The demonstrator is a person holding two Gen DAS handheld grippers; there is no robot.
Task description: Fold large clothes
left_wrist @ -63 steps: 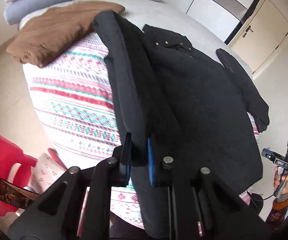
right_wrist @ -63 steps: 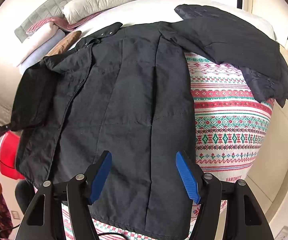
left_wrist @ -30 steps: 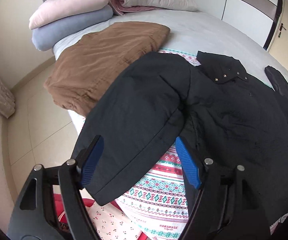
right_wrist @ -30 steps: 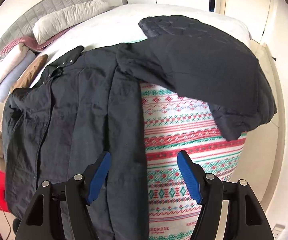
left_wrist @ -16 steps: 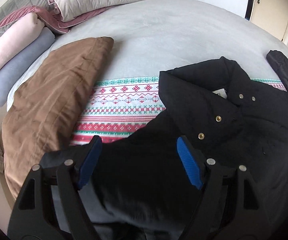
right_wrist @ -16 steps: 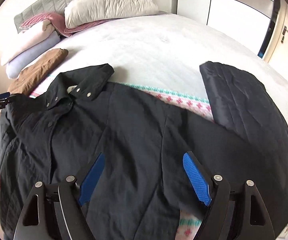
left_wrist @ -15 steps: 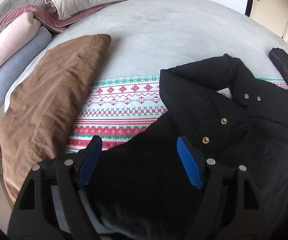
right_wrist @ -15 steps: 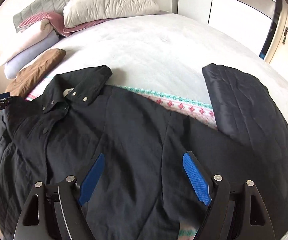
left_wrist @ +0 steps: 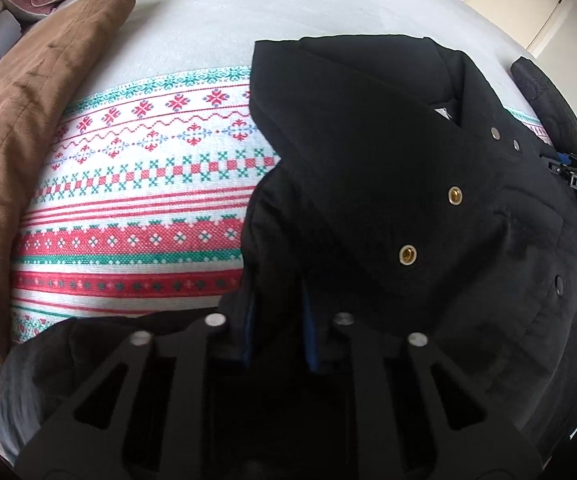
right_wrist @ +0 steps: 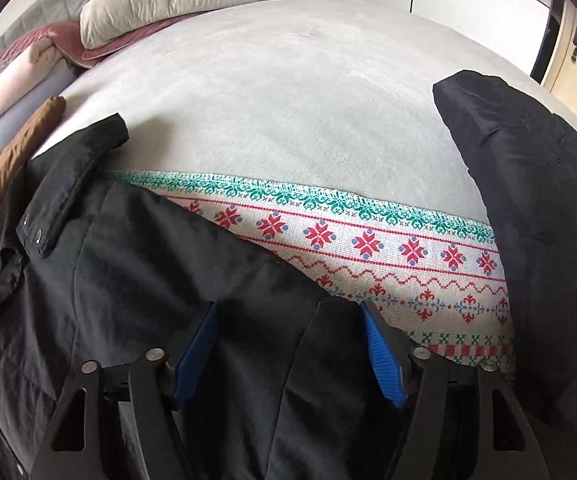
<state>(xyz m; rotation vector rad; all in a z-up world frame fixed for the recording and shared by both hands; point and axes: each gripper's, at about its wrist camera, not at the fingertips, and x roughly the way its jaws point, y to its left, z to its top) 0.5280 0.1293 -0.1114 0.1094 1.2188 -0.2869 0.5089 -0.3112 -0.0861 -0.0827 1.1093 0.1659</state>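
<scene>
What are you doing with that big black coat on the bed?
A person is folding the black coat, which lies on a patterned blanket on the bed. The left gripper is shut on the coat's fabric near the shoulder below the collar. The right gripper is open above the other shoulder, gripping nothing. One sleeve is spread to the side.
</scene>
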